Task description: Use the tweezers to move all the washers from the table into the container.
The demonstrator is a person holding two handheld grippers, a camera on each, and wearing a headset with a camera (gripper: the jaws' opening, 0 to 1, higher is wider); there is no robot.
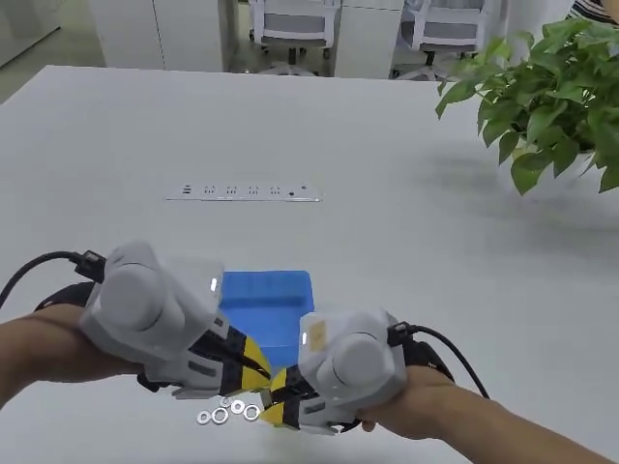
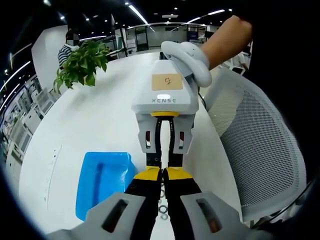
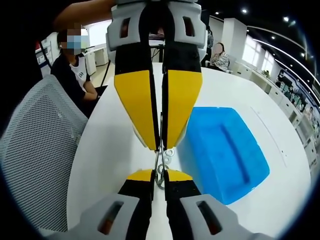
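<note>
several washers (image 1: 228, 414) on the table (image 1: 406, 222), none yet in the container (image 1: 266, 300), so early in the job by the look of it.

starting at the left: left gripper (image 1: 259, 372) with jaws drawn together, tip to tip with the other one; cannot tell whether pinching anything. keep it steady and low, ready to brace or squeeze.

next, the washers, loose in a small cluster just under the two tips and just beside the container's near edge. go for one at the outside of the cluster first, to avoid nudging the rest.

then the tweezers (image 3: 159, 167), a thin strip of metal seen in the right gripper view, seemingly clamped in the narrow gap of the right gripper (image 1: 276, 391). lower the points flat onto one washer's rim, close gently, lift straight, carry the short way over the blue wall, release well inside.

likely trouble: flat, thin washers slipping out or flicking off the table edge, close by.
</note>
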